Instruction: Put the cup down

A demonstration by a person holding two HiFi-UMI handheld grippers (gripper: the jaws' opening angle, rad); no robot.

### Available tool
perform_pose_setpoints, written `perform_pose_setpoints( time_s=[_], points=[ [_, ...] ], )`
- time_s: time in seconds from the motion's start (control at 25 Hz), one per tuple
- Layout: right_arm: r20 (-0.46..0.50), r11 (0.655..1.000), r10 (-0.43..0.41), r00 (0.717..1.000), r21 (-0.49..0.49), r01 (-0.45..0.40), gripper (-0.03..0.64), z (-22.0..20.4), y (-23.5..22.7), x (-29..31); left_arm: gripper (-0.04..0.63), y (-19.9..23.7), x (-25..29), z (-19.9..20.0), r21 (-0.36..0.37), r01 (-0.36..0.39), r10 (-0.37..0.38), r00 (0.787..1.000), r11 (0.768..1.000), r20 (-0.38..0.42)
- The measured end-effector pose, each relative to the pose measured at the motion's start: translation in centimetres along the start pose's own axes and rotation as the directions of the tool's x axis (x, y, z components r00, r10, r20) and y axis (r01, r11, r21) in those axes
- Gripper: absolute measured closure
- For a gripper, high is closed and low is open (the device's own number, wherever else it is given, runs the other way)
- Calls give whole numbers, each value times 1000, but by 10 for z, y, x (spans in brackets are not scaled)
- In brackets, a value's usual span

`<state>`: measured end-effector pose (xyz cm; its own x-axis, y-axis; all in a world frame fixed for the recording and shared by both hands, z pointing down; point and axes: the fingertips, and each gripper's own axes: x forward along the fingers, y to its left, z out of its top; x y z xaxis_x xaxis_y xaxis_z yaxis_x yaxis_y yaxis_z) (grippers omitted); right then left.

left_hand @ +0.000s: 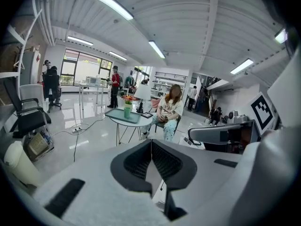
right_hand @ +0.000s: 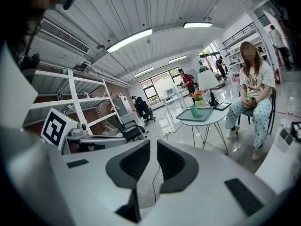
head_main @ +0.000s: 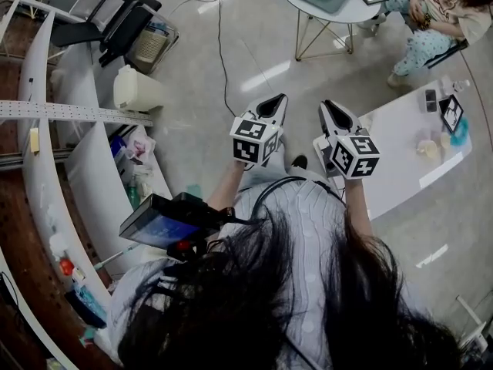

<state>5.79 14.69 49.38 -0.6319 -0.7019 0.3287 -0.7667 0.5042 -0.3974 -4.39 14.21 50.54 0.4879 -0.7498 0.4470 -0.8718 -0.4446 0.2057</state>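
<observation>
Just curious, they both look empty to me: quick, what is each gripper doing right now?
Left gripper: jaws closed, holding nothing.
Right gripper: jaws barely apart, holding nothing.

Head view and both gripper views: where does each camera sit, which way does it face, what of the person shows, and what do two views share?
Head view: on the head, facing steeply down at the floor; shows hair, left gripper, right gripper.
Left gripper view: on that gripper, facing along its fingers across the room.
Right gripper view: likewise, along its own fingers.
Shared: both gripper views show the table with the cup.
</observation>
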Motion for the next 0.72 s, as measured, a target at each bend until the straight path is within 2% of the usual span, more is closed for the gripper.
perform_pose_setpoints(
  time_s=[0.72],
  points=[
    [-18,999,21,1000,-33,-21,552,-6,7,-6,577,-7,-5,-7,-4,0,0,1000,1000,4]
  ],
)
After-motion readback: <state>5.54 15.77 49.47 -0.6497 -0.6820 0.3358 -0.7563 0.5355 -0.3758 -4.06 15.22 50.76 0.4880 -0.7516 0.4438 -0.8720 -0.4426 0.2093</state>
